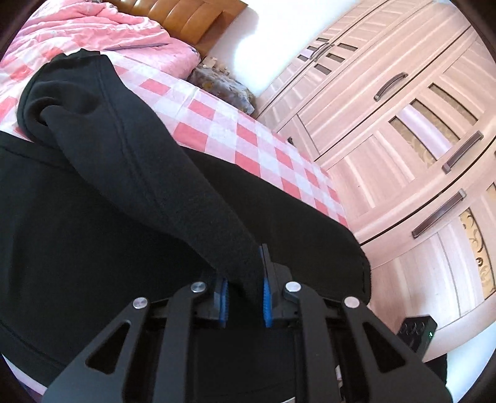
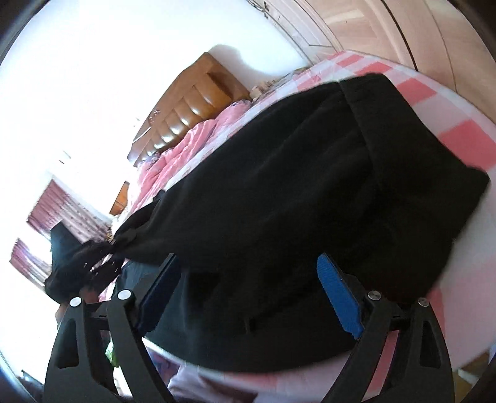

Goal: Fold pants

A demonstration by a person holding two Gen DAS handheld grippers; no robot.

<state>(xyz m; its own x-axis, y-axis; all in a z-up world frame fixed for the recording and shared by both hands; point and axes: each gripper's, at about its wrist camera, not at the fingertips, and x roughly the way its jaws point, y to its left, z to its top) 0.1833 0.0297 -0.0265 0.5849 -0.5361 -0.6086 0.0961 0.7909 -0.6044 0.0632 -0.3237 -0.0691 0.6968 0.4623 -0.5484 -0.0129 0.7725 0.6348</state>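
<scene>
I see the black pants (image 1: 93,198) spread on the checked bed (image 1: 198,124), reaching its edge on the wardrobe (image 1: 403,130) side. A bare strip of bed lies between pants and wardrobe. My left gripper (image 1: 245,288) is clamped on a raised fold of the pants. My right gripper (image 2: 248,297) stands wide apart, pants lying between its fingers, nothing held.

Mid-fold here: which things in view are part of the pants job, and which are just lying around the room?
Part of the job:
- black pants, spread on the bed
- left tongs, shut on a pant leg
- right tongs, open over the pants
- checkered sheet, the folding surface

Just lying about:
- pink quilt
- wardrobe
- small black device
</scene>
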